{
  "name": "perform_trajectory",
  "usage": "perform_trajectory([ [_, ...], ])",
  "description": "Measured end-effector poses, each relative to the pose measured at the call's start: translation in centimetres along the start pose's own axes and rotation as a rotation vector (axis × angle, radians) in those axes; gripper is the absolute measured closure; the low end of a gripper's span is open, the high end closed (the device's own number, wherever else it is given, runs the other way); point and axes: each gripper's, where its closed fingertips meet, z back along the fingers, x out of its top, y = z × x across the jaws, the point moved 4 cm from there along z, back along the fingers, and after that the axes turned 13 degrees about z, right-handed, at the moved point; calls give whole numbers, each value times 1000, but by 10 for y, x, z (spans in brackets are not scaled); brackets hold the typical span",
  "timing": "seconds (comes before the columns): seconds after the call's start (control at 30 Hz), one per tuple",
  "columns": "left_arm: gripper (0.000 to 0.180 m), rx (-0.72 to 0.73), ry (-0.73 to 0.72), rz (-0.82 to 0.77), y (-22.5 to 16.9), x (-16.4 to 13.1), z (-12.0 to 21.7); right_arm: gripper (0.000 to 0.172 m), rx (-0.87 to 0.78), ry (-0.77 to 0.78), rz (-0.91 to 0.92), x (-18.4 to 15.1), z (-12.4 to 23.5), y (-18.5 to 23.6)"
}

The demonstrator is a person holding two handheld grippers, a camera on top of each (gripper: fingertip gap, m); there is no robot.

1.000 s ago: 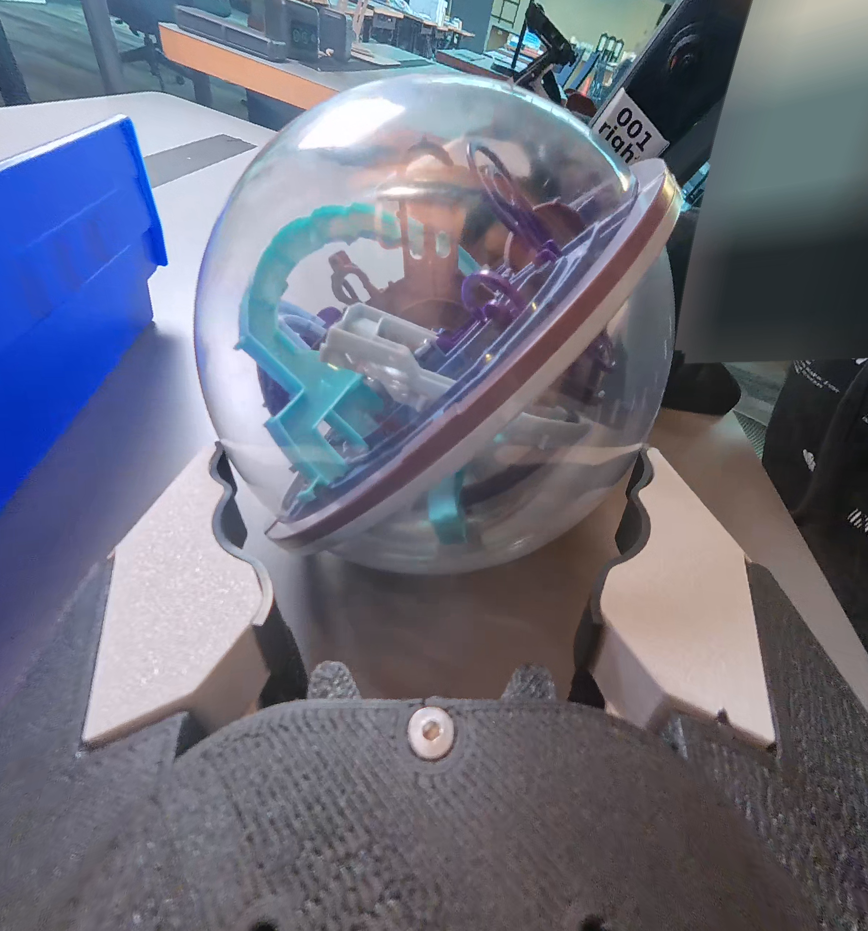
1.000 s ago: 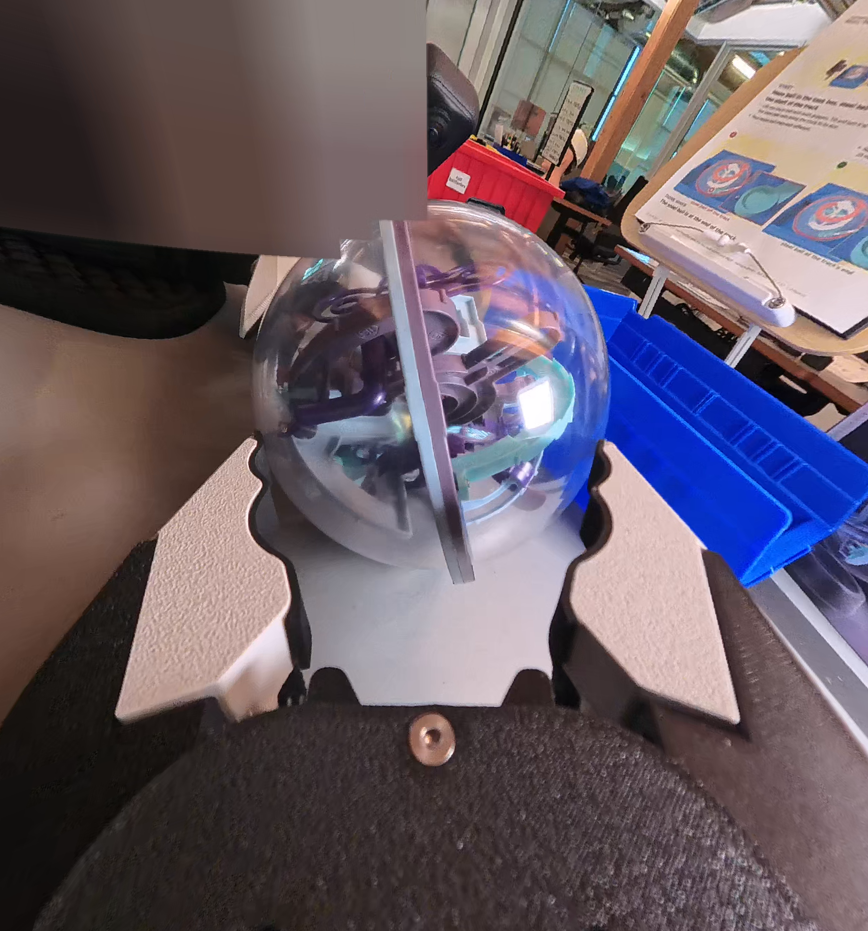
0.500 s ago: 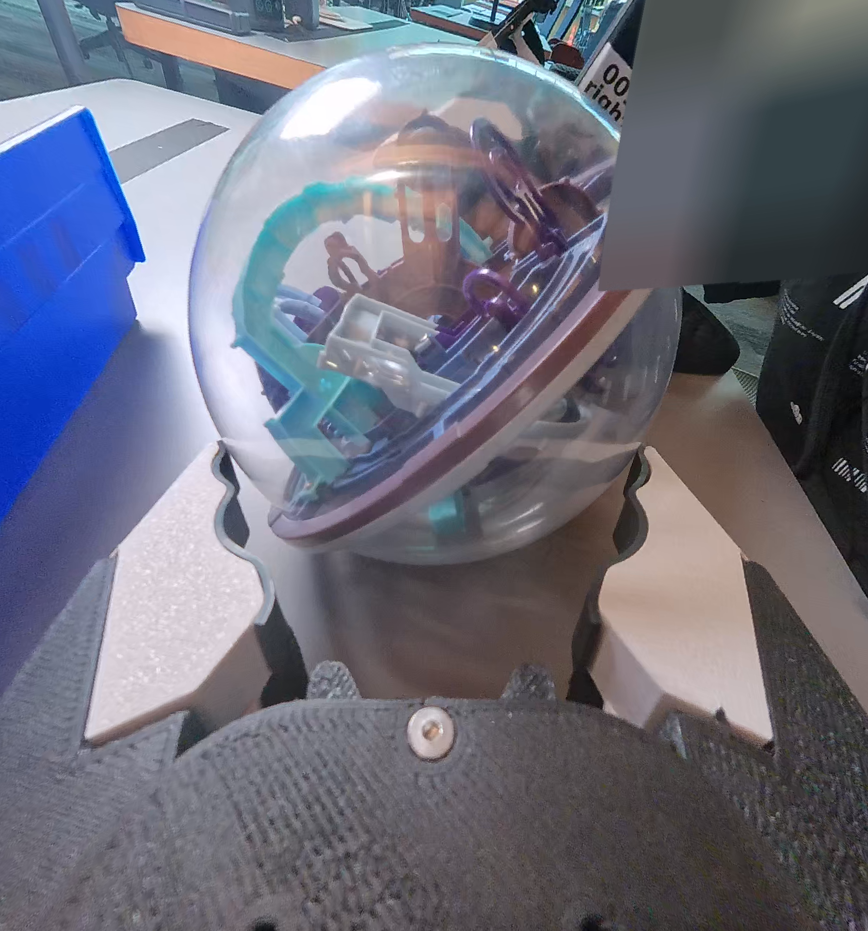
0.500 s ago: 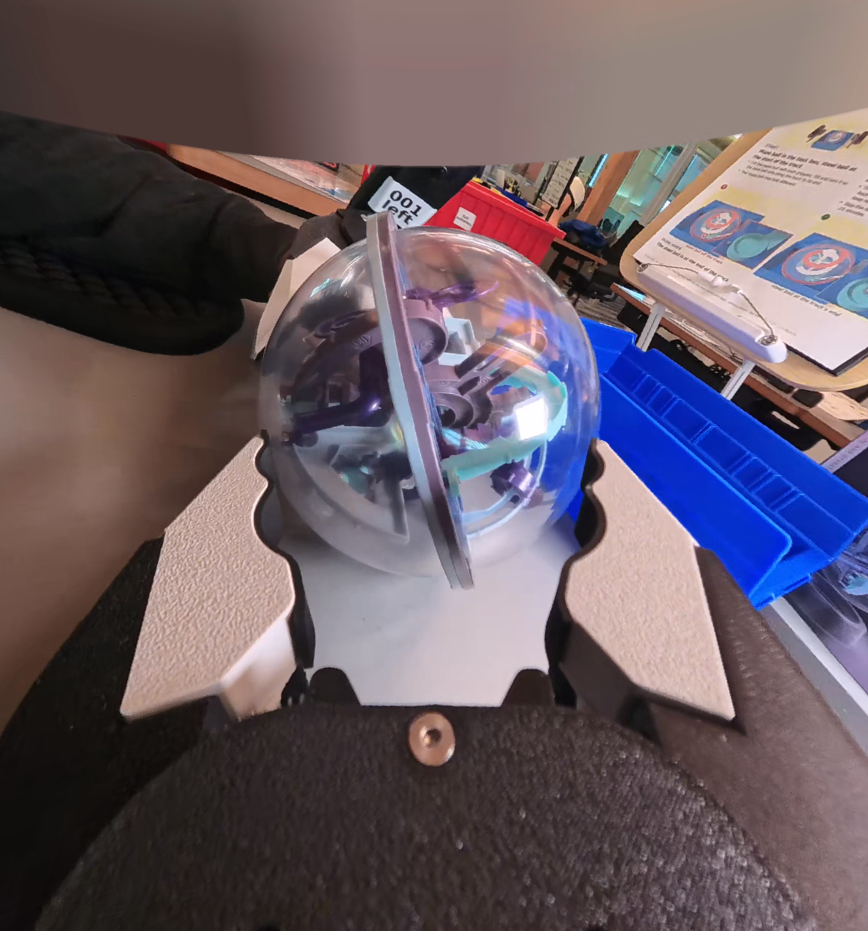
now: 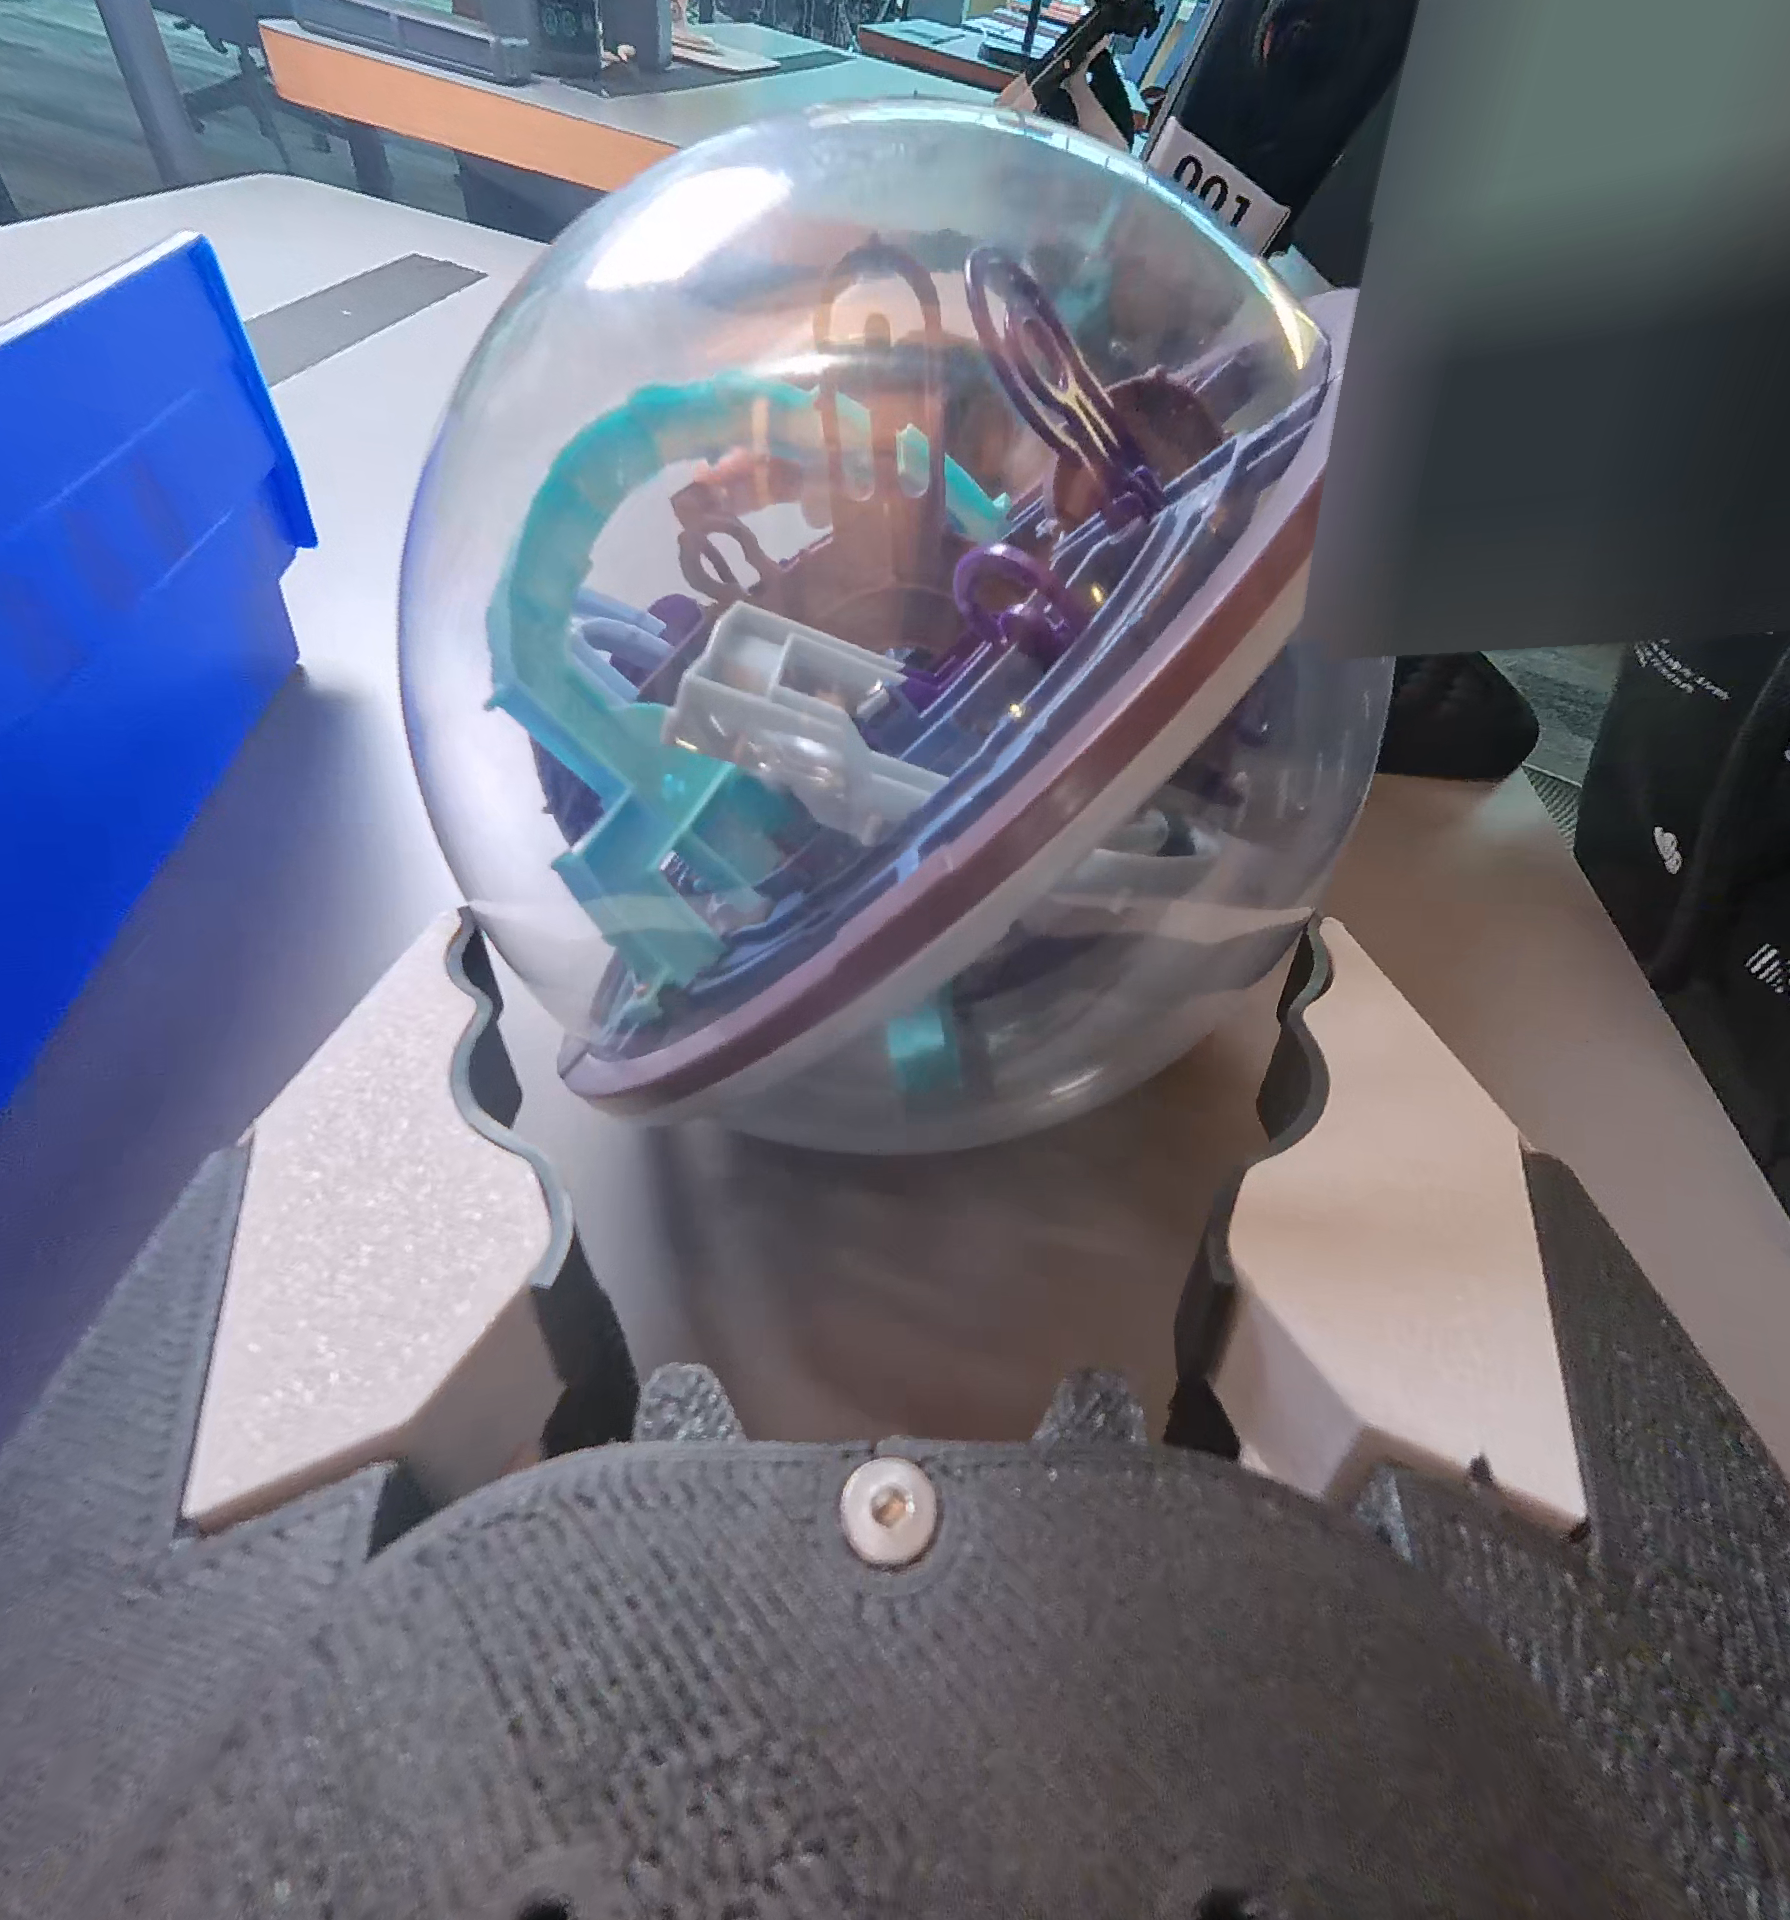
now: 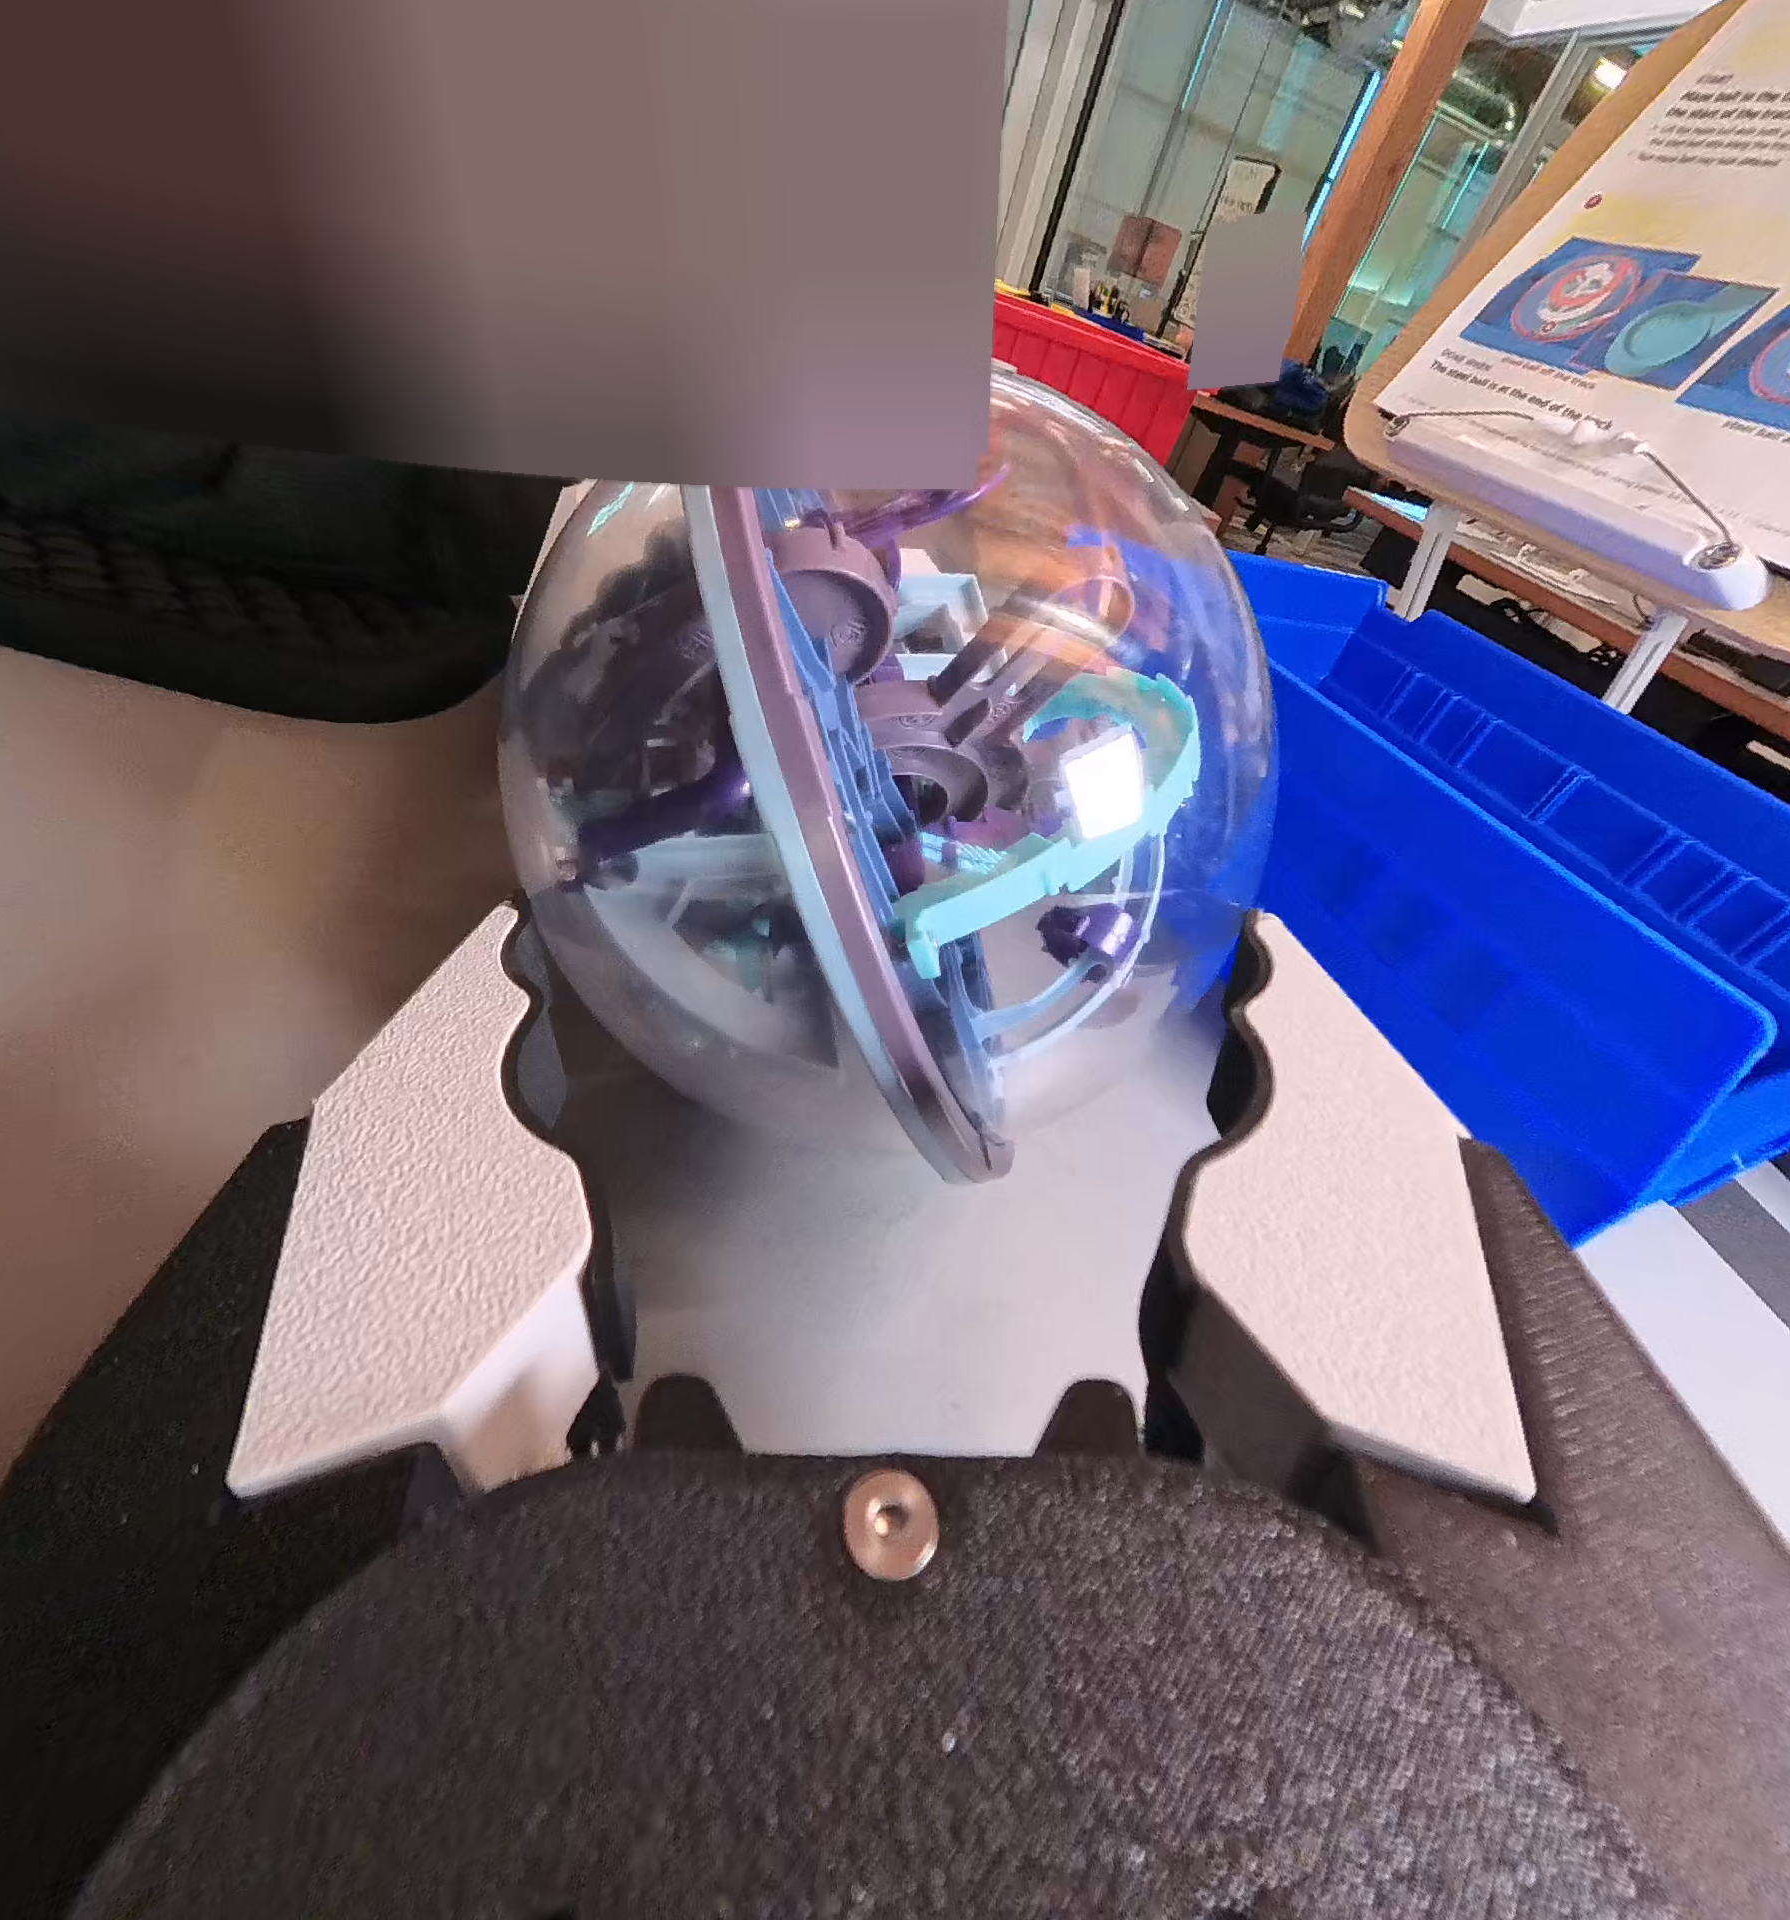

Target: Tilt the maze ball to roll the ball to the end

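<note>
Left wrist view: our left gripper (image 5: pixel 891 935) clamps the maze ball (image 5: pixel 870 623), a blue bin (image 5: pixel 91 582) beside it on the desk (image 5: pixel 1442 935).

Right wrist view: our right gripper (image 6: pixel 886 935) clamps the ball too; the bin (image 6: pixel 1556 883) crowds one finger.

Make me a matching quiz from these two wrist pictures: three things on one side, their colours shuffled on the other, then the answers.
Things:
1. storage bin
2. curved ramp inside the maze ball
3. rim band around the maze ball

Colours:
A. teal
B. maroon
C. blue

Pairs: 1-C, 2-A, 3-B
</note>
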Motion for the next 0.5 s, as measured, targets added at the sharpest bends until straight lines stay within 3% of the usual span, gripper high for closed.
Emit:
perform_trajectory([
  [0.5, 36, 10, 20, -34, -1, -3, 2, 46, -13, -9, 37, 3, -1, 4],
])
